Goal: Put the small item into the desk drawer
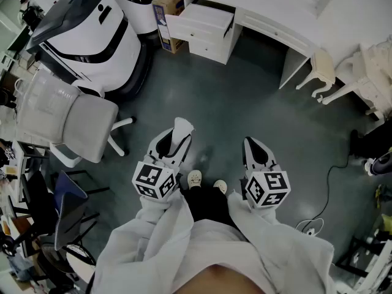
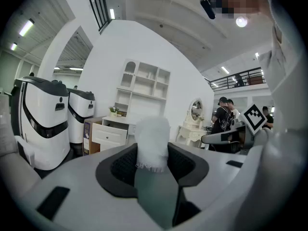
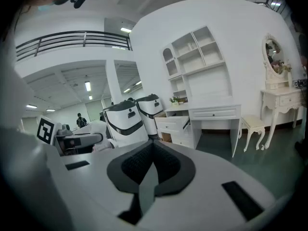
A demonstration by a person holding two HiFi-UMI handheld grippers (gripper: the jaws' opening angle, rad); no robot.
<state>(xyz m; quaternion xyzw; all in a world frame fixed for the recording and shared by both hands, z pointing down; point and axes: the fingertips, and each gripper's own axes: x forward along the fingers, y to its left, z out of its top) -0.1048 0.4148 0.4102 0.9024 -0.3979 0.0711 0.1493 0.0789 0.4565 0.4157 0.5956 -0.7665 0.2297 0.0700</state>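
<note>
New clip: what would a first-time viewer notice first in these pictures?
The left gripper holds up a small white item between its jaws. Straight ahead stands a white desk with one drawer pulled open, and bulky white-and-black machines stand to its left.

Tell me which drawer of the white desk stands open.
The top drawer of the stack beside the cardboard box: it is pulled out toward the room, while the drawer below it sits flush.
</note>
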